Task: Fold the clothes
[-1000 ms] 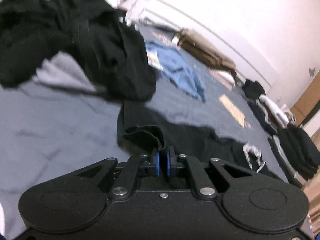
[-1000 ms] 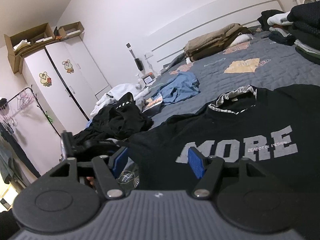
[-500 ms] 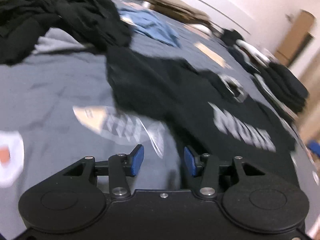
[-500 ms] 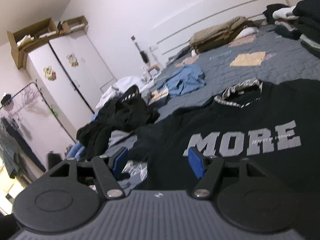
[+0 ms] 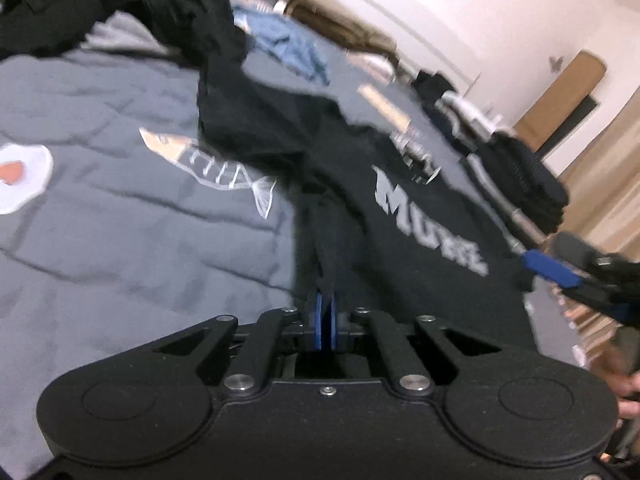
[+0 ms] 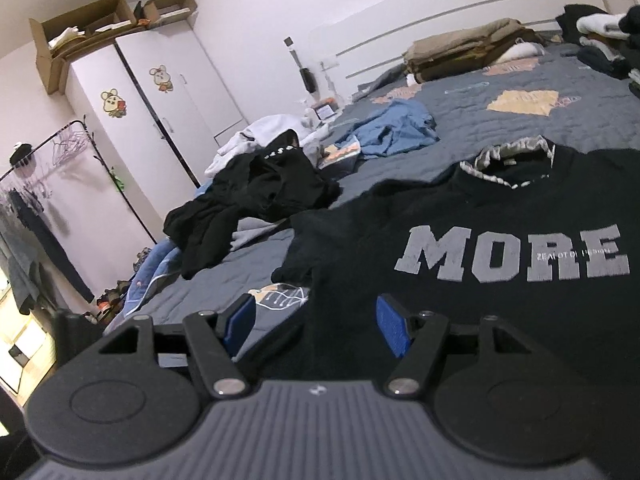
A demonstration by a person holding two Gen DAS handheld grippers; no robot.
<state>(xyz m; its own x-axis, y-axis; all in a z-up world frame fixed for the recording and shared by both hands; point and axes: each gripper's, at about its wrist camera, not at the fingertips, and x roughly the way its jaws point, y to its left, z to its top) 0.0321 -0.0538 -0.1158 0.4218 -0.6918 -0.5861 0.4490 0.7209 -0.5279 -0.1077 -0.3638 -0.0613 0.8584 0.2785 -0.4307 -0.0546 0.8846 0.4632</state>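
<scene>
A black T-shirt (image 6: 500,216) with grey "MORE" lettering lies spread face up on the grey quilted bed (image 5: 120,240). My left gripper (image 5: 326,320) is shut on the shirt's near edge, and a ridge of black cloth (image 5: 336,240) runs up from its blue pads. My right gripper (image 6: 316,326) is open low over the shirt's near left part; dark cloth lies under and between its fingers, and the pads do not press on it. In the left wrist view one of its blue fingers (image 5: 552,270) shows at the shirt's right edge.
A heap of black clothes (image 6: 256,196) and a blue garment (image 6: 396,128) lie further up the bed. Folded tan bedding (image 6: 468,52) sits by the headboard. Folded dark clothes (image 5: 524,176) are stacked along the right side. A white wardrobe (image 6: 160,92) and clothes rack (image 6: 44,184) stand left.
My left gripper released the black sleeve, opened, swung over to the shirt's near edge and shut on it. The right gripper stayed open and shifted slightly.
</scene>
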